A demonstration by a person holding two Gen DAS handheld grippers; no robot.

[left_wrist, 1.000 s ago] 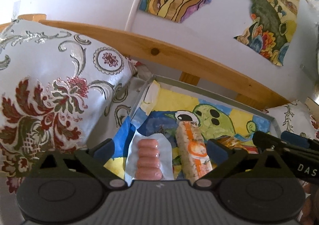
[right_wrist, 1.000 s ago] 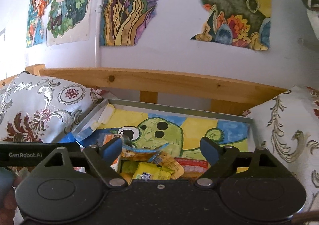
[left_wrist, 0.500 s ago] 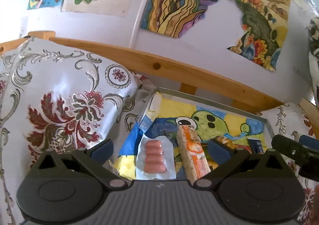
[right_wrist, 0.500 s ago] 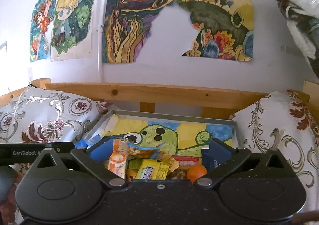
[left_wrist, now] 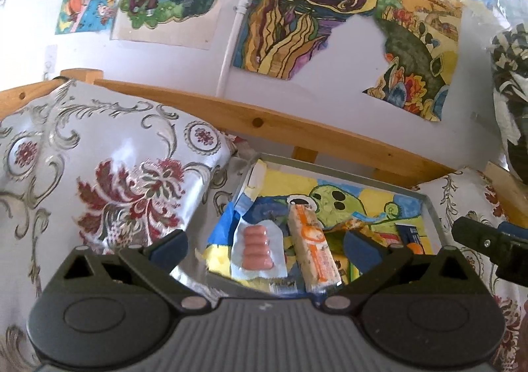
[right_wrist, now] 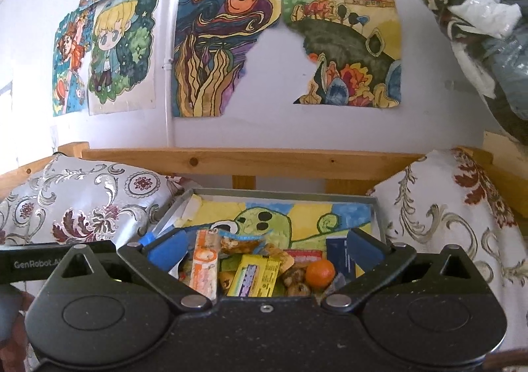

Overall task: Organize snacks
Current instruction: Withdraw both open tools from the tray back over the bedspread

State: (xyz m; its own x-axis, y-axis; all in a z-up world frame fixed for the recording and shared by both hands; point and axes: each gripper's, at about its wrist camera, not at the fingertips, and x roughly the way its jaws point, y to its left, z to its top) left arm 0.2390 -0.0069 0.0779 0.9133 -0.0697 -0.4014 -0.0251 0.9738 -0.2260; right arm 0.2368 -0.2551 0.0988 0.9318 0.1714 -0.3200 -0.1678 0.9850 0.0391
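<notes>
A shallow grey tray [left_wrist: 343, 170] [right_wrist: 283, 191] lined with a green cartoon drawing lies between two cushions. It holds a clear pack of pink sausages [left_wrist: 257, 248], a long orange-and-white bar [left_wrist: 315, 251] [right_wrist: 206, 264], a yellow packet [right_wrist: 254, 276], an orange fruit [right_wrist: 319, 272], brown round snacks [right_wrist: 295, 279] and a dark blue box [right_wrist: 338, 255]. My left gripper [left_wrist: 265, 245] is open above the tray's near left side, nothing between its fingers. My right gripper [right_wrist: 265, 248] is open over the snack pile, holding nothing. The right gripper's body [left_wrist: 491, 245] shows at the left wrist view's right edge.
Floral cushions flank the tray: one on the left [left_wrist: 99, 174] [right_wrist: 82, 203], one on the right [right_wrist: 445, 223] [left_wrist: 472, 203]. A wooden rail [right_wrist: 247, 162] runs behind, below a white wall with coloured drawings [right_wrist: 227, 52]. Bagged fabric [right_wrist: 478, 15] hangs at the upper right.
Both grippers have pulled back and tilted up, so more wall shows and the tray sits lower and smaller. More snacks came into the right wrist view. Both stay open.
</notes>
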